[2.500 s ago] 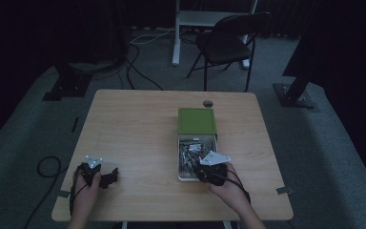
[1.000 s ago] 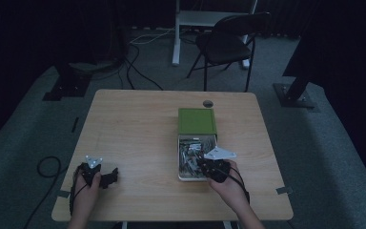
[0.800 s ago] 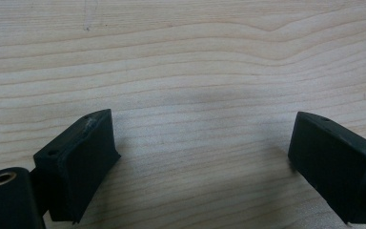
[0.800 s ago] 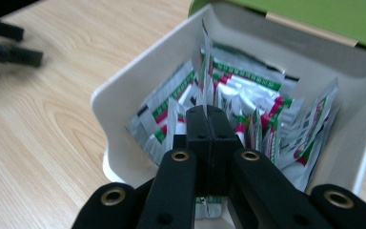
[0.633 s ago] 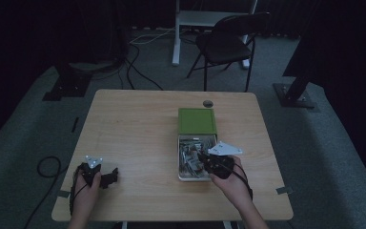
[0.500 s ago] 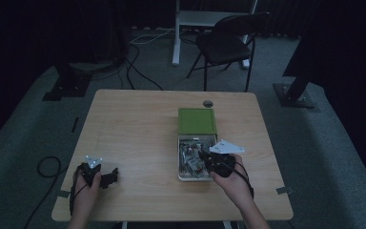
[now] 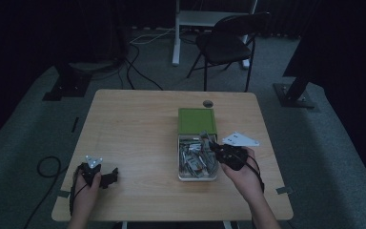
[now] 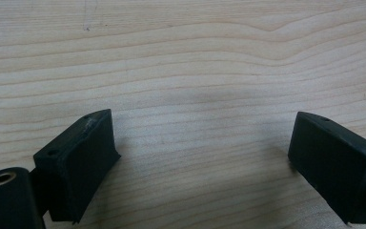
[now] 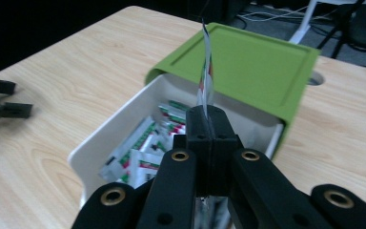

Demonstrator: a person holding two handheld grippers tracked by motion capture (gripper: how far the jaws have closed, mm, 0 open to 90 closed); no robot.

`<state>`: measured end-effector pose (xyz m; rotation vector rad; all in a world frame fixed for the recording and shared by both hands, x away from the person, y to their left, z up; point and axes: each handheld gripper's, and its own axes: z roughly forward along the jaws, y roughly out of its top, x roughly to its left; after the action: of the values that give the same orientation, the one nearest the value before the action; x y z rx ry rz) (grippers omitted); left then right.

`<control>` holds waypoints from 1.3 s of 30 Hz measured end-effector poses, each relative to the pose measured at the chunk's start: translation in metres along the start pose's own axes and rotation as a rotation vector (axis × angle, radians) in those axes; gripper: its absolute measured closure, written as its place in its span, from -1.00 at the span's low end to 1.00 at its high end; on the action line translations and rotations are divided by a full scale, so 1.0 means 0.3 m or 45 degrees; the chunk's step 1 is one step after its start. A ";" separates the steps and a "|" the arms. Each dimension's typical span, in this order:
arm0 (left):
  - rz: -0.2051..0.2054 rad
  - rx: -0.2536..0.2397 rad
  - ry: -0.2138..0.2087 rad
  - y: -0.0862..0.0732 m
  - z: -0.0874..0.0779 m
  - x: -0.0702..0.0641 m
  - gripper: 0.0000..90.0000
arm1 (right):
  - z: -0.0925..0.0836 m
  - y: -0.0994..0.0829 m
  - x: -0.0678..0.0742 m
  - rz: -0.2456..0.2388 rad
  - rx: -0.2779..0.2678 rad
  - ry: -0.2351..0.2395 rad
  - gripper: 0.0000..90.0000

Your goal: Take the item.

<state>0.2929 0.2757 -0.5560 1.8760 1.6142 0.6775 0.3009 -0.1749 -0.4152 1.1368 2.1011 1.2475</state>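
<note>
Right gripper (image 9: 208, 119): jaws closed flat on a thin sachet (image 9: 205, 67), held edge-on and upright above the white box (image 9: 119, 129). The box sits right of centre on the wooden bench (image 7: 133, 124), holding more sachets (image 9: 143, 148) with red and green print. Its green lid (image 9: 248, 67) lies slid back over the far end, leaving the near part uncovered.

Left gripper (image 8: 205, 157): jaws wide apart, nothing between them, just over bare bench at the near left corner, well apart from the box.
</note>
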 end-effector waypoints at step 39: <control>-0.001 0.000 0.000 0.000 0.000 0.000 -0.79 | -0.095 -0.209 -0.311 0.187 0.067 -0.304 1.00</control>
<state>0.2929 0.2757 -0.5561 1.8753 1.6144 0.6777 0.3067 -0.2823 -0.4589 1.4105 1.9121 1.0639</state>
